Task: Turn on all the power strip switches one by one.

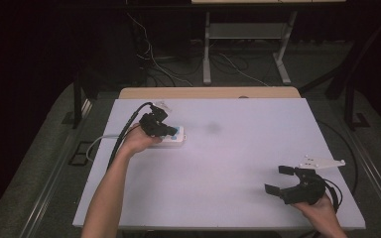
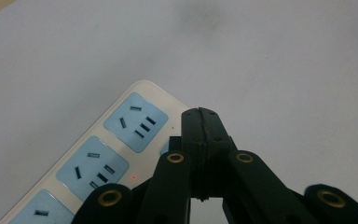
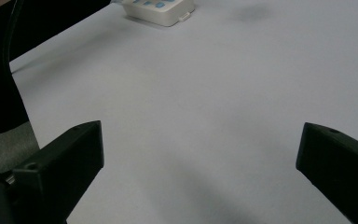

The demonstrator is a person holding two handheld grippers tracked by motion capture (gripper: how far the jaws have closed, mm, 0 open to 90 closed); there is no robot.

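Observation:
A white power strip (image 1: 177, 139) with pale blue sockets lies on the left part of the white table (image 1: 218, 163). My left gripper (image 1: 172, 131) hovers over it with its jaws pressed together. In the left gripper view, the gripper's (image 2: 200, 116) shut tips sit over the long edge of the strip (image 2: 135, 122), beside the end socket, and a small red light (image 2: 134, 177) glows between two sockets. Nothing shows between those jaws. My right gripper (image 1: 278, 179) rests near the front right corner, wide open and empty. In its own view, my right gripper (image 3: 200, 140) faces the distant strip (image 3: 161, 11).
The strip's white cord (image 1: 96, 144) runs off the table's left edge. A dark smudge (image 1: 213, 128) marks the table right of the strip. Beyond the far edge stand metal frame legs (image 1: 207, 49) and loose cables on the floor.

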